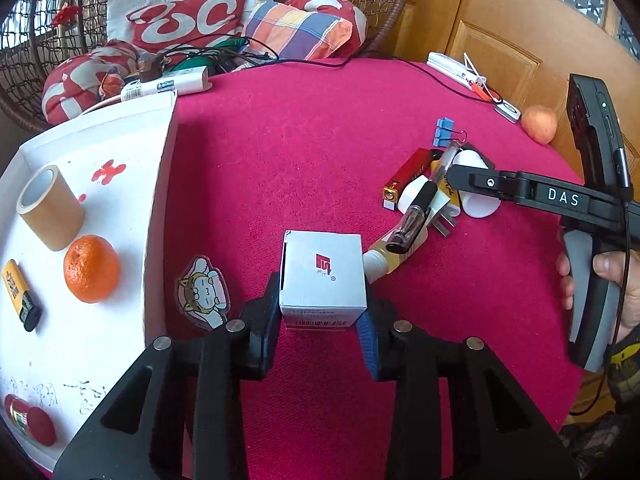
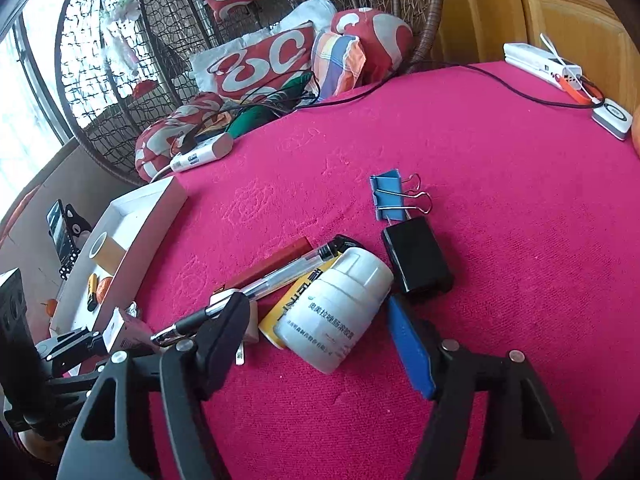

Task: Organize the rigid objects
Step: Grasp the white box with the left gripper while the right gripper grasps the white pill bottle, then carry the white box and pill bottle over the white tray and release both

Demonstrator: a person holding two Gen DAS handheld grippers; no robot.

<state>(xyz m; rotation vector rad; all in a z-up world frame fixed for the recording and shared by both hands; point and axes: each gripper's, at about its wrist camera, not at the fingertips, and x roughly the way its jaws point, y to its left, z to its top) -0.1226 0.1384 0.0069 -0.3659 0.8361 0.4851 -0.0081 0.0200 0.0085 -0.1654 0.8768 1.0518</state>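
Note:
A small white box (image 1: pixel 324 272) with a red logo stands on the red tablecloth, and my left gripper (image 1: pixel 320 314) is shut on its lower sides. To its right lies a pile: a white pill bottle (image 2: pixel 340 308), a clear pen (image 2: pixel 280 280), a red lighter (image 2: pixel 276 262), a yellow tube (image 2: pixel 292 304), a black charger (image 2: pixel 418 260) and blue binder clips (image 2: pixel 388 196). My right gripper (image 2: pixel 316 312) is open and straddles the bottle; its left finger rests over the pen and its blue pad stands apart from the bottle's right side.
At the left a white tray (image 1: pixel 160 200) holds a tape roll (image 1: pixel 50 208), an orange (image 1: pixel 92 274), a yellow lighter (image 1: pixel 20 296) and a red item (image 1: pixel 30 420). A cartoon sticker (image 1: pixel 202 292) lies beside it. A power strip (image 1: pixel 168 86), cables and a peach-coloured fruit (image 1: pixel 539 124) line the far edge.

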